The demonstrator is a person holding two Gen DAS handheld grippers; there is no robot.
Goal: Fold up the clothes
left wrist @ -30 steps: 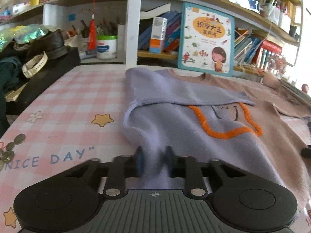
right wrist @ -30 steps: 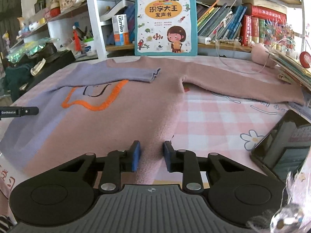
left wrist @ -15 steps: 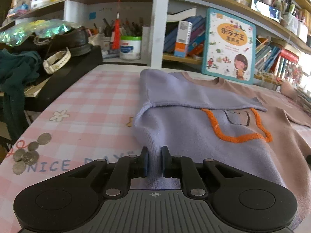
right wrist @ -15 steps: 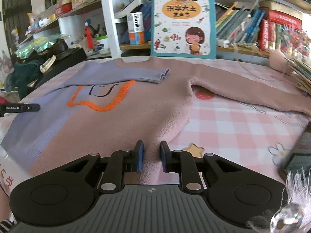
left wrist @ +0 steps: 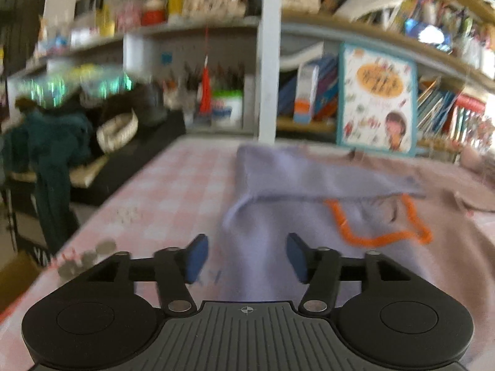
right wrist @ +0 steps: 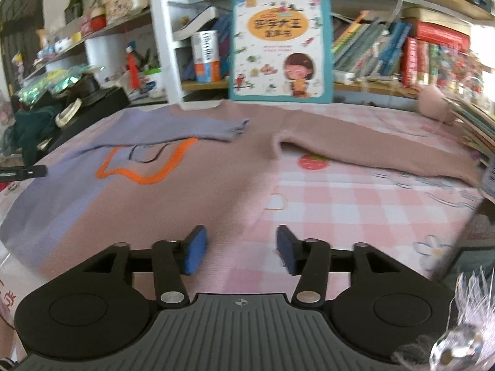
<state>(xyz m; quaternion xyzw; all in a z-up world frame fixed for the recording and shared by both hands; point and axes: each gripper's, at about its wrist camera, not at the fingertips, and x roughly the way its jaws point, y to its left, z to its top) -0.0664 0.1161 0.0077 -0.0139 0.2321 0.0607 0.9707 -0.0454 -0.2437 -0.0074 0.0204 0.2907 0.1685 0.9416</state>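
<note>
Both grippers released hem | sweater (right wrist: 191, 185) ahead, between opening jaws

The right gripper (right wrist: 239, 250) is opening its blue-padded jaws over the hem of a pink and lilac knitted sweater with an orange outline (right wrist: 173, 191), which lies flat on the pink checked tablecloth (right wrist: 371, 204), pads not pressing it

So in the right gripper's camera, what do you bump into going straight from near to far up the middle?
Right gripper, jaws opening → sweater hem → folded purple sleeve → picture book standing at the shelf.
</note>
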